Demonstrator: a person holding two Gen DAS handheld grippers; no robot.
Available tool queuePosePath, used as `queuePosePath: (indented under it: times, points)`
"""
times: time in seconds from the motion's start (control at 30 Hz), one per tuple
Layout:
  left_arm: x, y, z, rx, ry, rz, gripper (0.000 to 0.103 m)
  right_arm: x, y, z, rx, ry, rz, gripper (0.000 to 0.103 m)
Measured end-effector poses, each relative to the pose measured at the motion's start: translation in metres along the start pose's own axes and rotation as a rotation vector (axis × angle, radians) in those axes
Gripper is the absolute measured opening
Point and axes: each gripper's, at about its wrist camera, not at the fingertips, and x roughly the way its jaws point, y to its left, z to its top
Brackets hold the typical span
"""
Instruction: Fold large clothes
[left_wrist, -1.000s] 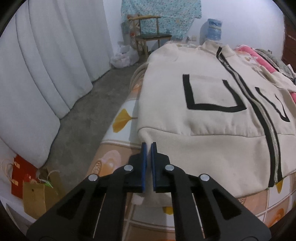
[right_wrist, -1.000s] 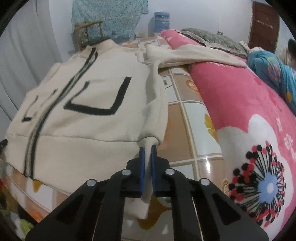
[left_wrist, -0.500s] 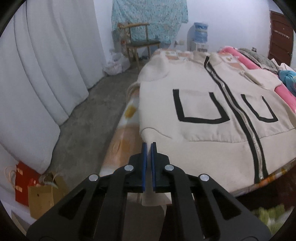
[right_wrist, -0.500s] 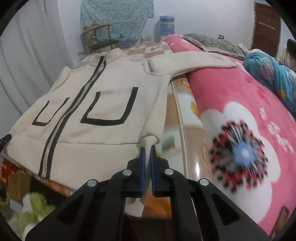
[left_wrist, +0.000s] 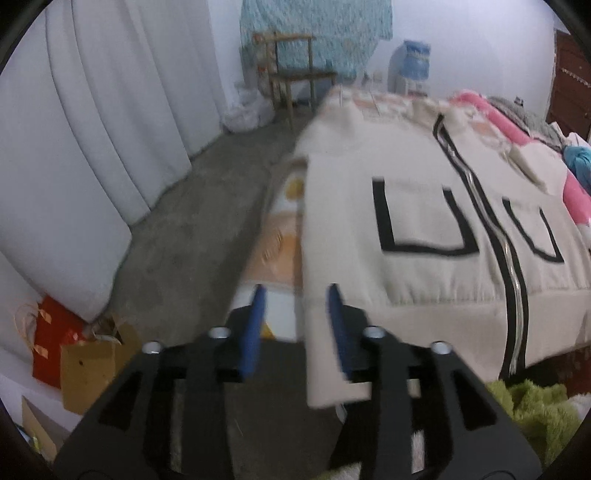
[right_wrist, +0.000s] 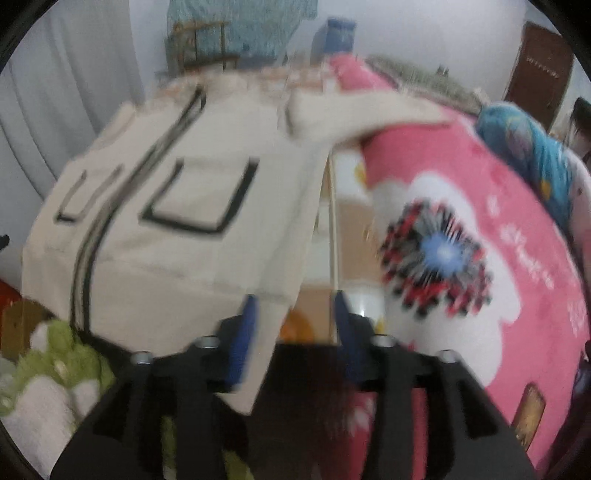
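Note:
A cream zip-up jacket (left_wrist: 424, 229) with black pocket outlines and a black zipper lies front-up on the bed; it also shows in the right wrist view (right_wrist: 177, 236). Its hem hangs over the near bed edge. My left gripper (left_wrist: 295, 306) is open at the jacket's left hem corner, the cloth hanging loose against its right finger. My right gripper (right_wrist: 293, 314) is open at the right hem corner, the cloth draped by its left finger. One sleeve (right_wrist: 362, 114) lies out to the right over a pink blanket. Both views are blurred.
A pink flowered blanket (right_wrist: 461, 236) covers the right of the bed. White curtains (left_wrist: 92, 147), a wooden chair (left_wrist: 295, 74) and a water bottle (left_wrist: 412, 66) stand beyond. Paper bags (left_wrist: 74, 354) sit on the floor at left; a green plush thing (right_wrist: 55, 354) lies below the bed edge.
Both grippers were shut on the jacket's hem corners and pulled it toward the near bed edge. Now both have opened and let the hem go.

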Motion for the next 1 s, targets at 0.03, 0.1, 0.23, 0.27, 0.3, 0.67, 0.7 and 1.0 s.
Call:
queuePosePath:
  times: [0.03, 0.1, 0.23, 0.27, 0.3, 0.67, 0.7, 1.0]
  points:
    - [0.000, -0.002, 0.004, -0.001, -0.010, -0.003, 0.046, -0.002, 0.001, 0.005, 0.006, -0.018, 0.016, 0.048]
    - [0.004, -0.012, 0.015, -0.014, -0.021, -0.021, 0.061, 0.001, 0.011, 0.020, 0.020, -0.046, 0.068, 0.055]
    - [0.020, -0.042, 0.042, -0.007, -0.036, -0.055, 0.079, 0.019, 0.046, 0.048, 0.030, -0.077, 0.148, 0.069]
    - [0.024, -0.049, 0.045, 0.000, -0.033, -0.049, 0.081, 0.025, 0.056, 0.056, 0.038, -0.088, 0.165, 0.077]
    - [0.032, -0.057, 0.051, 0.012, -0.027, -0.047, 0.083, 0.030, 0.066, 0.061, 0.041, -0.097, 0.172, 0.080]
    - [0.117, -0.103, 0.072, 0.044, 0.088, -0.027, 0.086, 0.128, 0.136, 0.105, 0.008, 0.029, 0.134, 0.087]
    - [0.122, -0.104, 0.073, 0.045, 0.094, -0.020, 0.086, 0.134, 0.138, 0.105, 0.007, 0.038, 0.138, 0.087]
    - [0.136, -0.099, 0.066, 0.039, 0.115, -0.005, 0.095, 0.155, 0.151, 0.100, -0.058, 0.038, 0.095, 0.095]
